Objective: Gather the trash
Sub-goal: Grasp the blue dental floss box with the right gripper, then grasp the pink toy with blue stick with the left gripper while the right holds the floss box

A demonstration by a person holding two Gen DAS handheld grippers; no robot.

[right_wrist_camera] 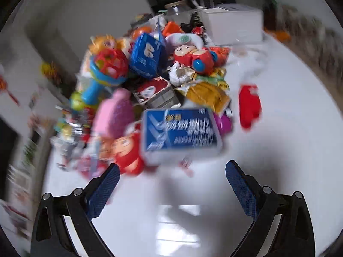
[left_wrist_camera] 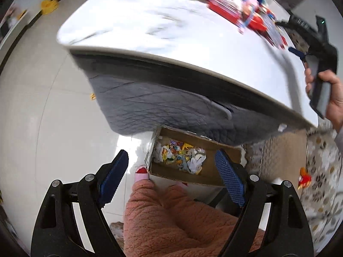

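Note:
My left gripper (left_wrist_camera: 171, 171) is open and empty, held above a cardboard box (left_wrist_camera: 223, 177) on the floor under the table edge. The box holds a heap of wrappers and scraps (left_wrist_camera: 182, 156). My right gripper (right_wrist_camera: 172, 184) is open and empty over the white table (right_wrist_camera: 268, 150), just short of a blue and white packet (right_wrist_camera: 180, 130). Behind the packet lies a pile of wrappers and toys: a yellow wrapper (right_wrist_camera: 205, 94), crumpled paper (right_wrist_camera: 180, 75), a red wrapper (right_wrist_camera: 249, 105) and a blue pouch (right_wrist_camera: 145, 55). The right gripper also shows in the left wrist view (left_wrist_camera: 295, 51).
A red toy car (right_wrist_camera: 195, 57), a rattle (right_wrist_camera: 107, 68) and a pink bottle (right_wrist_camera: 113, 113) sit in the pile. A white box (right_wrist_camera: 233, 23) and a jar (right_wrist_camera: 178, 10) stand at the far edge. My legs (left_wrist_camera: 182, 218) and a foot (left_wrist_camera: 141, 173) are beside the cardboard box.

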